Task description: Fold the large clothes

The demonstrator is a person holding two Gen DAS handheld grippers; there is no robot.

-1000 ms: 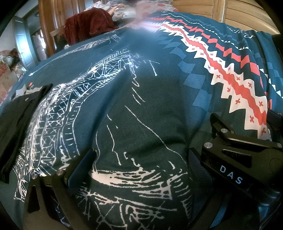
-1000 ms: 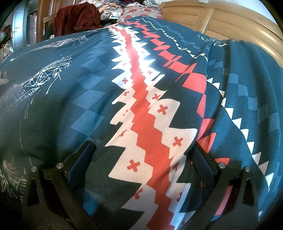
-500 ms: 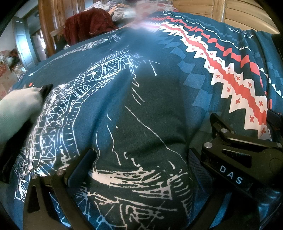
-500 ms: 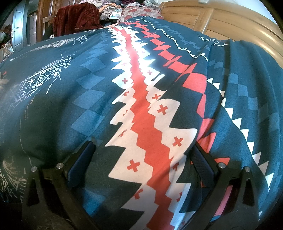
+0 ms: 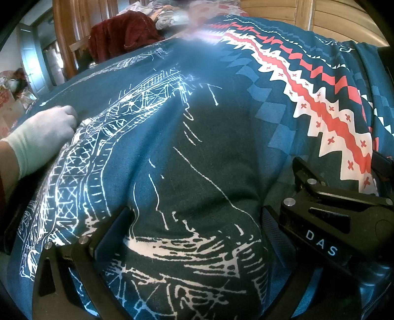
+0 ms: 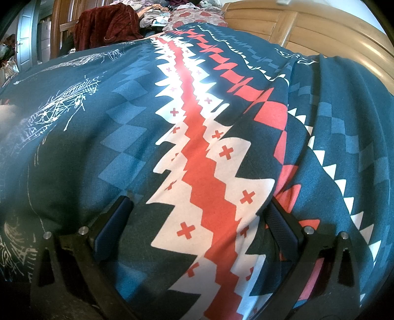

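A large teal garment (image 5: 221,147) with a white line drawing and a red and white zigzag band (image 6: 204,172) lies spread across the bed. My left gripper (image 5: 194,221) is open and low over the white drawing, fingers wide apart, the cloth lying flat between them. My right gripper (image 6: 198,209) is open too, straddling the zigzag band. In the left wrist view a black housing marked DAS (image 5: 320,221) sits close on the right. A white-gloved hand (image 5: 41,133) presses on the garment's left part.
A maroon garment (image 5: 123,34) hangs over a wooden chair at the back left, with a heap of mixed clothes (image 6: 157,14) behind the spread cloth. A wooden headboard (image 6: 320,32) curves along the far right. A grey door (image 5: 29,64) stands at far left.
A white-gloved hand has come in from the left and moved further onto the garment, covering the black item seen there before. Neither gripper has moved.
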